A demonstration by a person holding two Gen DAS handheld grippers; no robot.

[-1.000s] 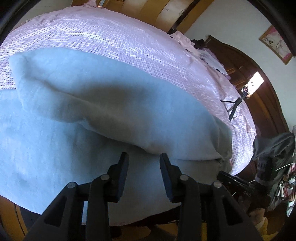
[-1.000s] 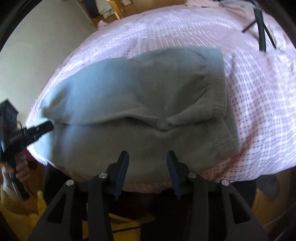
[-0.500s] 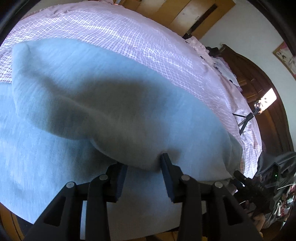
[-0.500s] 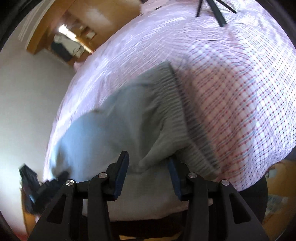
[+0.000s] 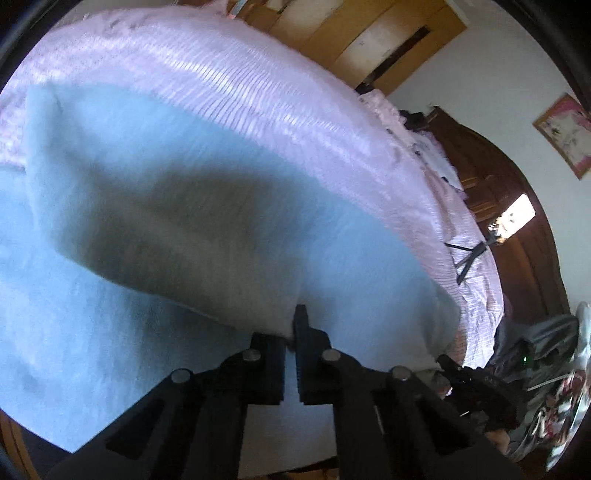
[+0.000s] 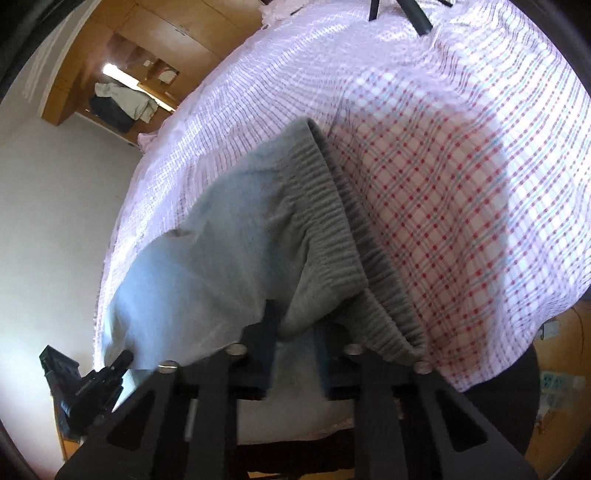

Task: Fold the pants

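Light grey-blue pants lie folded over themselves on a bed with a pink checked sheet. My left gripper has its jaws closing, and they pinch the edge of the upper fold. In the right wrist view the pants end in a ribbed band on the sheet. My right gripper sits at the near corner by that band. Its jaws are closing with a bunch of the cloth squeezed between them. Each gripper shows in the other's view: the right one and the left one.
A small black tripod stands on the sheet beyond the pants. A dark wooden headboard rises behind it. Wooden wardrobes line the far wall. The bed's near edge runs just under both grippers.
Both grippers stood open over the pants and have since closed on the cloth. The right one rolled and slid toward the ribbed end; the left one stayed in place.
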